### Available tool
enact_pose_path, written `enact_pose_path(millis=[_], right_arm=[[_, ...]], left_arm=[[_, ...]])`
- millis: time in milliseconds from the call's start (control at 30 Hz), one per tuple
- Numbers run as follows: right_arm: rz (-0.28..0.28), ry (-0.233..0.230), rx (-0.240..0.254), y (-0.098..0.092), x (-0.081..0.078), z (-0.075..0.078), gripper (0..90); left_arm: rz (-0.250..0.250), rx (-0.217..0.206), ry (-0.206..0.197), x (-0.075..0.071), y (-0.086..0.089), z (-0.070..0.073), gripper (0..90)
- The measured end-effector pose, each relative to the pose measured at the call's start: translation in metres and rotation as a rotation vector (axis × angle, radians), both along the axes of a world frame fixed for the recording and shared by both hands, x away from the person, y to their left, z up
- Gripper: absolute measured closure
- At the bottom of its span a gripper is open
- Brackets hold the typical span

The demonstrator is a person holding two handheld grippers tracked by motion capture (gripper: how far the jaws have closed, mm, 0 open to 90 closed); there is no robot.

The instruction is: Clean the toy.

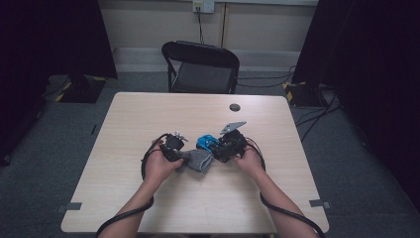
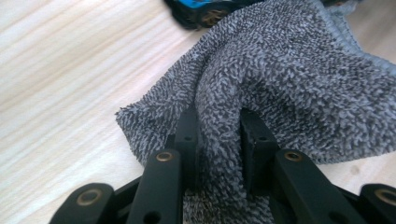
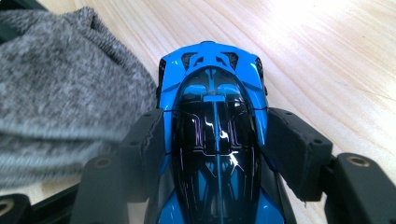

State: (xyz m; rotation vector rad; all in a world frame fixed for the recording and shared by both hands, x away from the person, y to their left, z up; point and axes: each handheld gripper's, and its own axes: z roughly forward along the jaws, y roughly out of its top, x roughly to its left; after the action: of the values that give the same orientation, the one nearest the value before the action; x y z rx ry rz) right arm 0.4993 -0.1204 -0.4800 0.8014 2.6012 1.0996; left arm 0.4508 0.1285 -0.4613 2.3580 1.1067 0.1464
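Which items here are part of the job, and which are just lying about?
In use:
- grey cloth, pinched in the left gripper
- blue toy car, clamped by its sides in the right gripper

Lying about:
- dark round disc near the table's far edge
- black folding chair behind the table

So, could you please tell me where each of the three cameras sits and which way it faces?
High view: above the person's side, looking forward and down on the table and a chair; both forearms, left gripper and right gripper show.
Left gripper view: rides the left gripper, looking along its jaws shut on the grey cloth.
Right gripper view: rides the right gripper, looking along its jaws clamping the blue toy car.
Shared: cloth and car appear in all three.
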Motion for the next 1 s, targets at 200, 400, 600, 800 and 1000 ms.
enact_pose_path(millis=[200, 400, 600, 800, 1000], right_arm=[[0.001, 0.001, 0.002, 0.0, 0.0, 0.0, 38.1], [0.003, 0.001, 0.001, 0.0, 0.0, 0.0, 38.1], [0.002, 0.0, 0.002, 0.0, 0.0, 0.0, 38.1], [0.001, -0.004, 0.003, -0.001, 0.0, 0.0, 38.2], [0.002, -0.003, 0.002, -0.001, 0.0, 0.0, 38.2]], left_arm=[[0.035, -0.007, -0.004, 0.005, 0.008, -0.001, 72.1], [0.052, -0.003, -0.009, 0.007, 0.011, 0.0, 72.2], [0.068, 0.001, -0.013, 0.01, 0.015, 0.0, 72.3], [0.084, 0.001, -0.013, 0.012, 0.02, 0.0, 72.4], [0.105, -0.006, -0.01, 0.014, 0.026, 0.0, 72.5]])
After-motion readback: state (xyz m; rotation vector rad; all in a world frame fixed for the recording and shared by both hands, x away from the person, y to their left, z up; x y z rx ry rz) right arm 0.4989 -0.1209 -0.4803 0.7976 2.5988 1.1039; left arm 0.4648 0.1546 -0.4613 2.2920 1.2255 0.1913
